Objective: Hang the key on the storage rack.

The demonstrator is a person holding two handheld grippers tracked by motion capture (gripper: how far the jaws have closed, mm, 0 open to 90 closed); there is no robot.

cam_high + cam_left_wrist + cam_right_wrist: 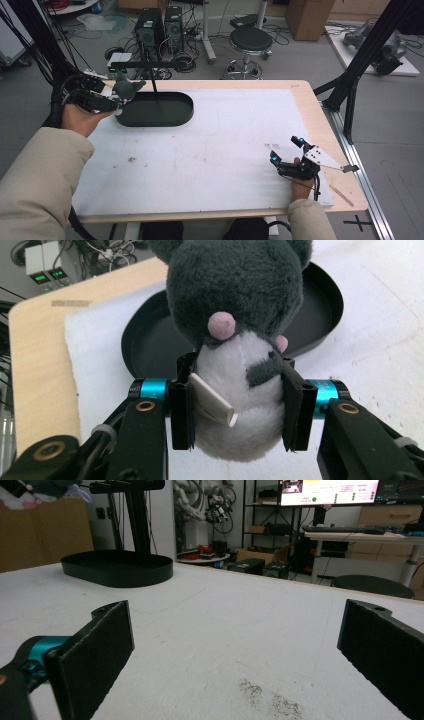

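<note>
a: left tool (235, 405)?
b: clenched on a grey and white plush mouse (240, 340) by its white belly, held at the near left end of the black oval tray (165, 114), which lies at the table's (305, 100) far left.
a: right tool (286, 150)?
b: released, jaws wide apart, low over the white mat (215, 150) near the right edge, well apart from the tray.

plush mouse (235, 315) ears cut off, white tag (212, 400) text unreadable
</note>
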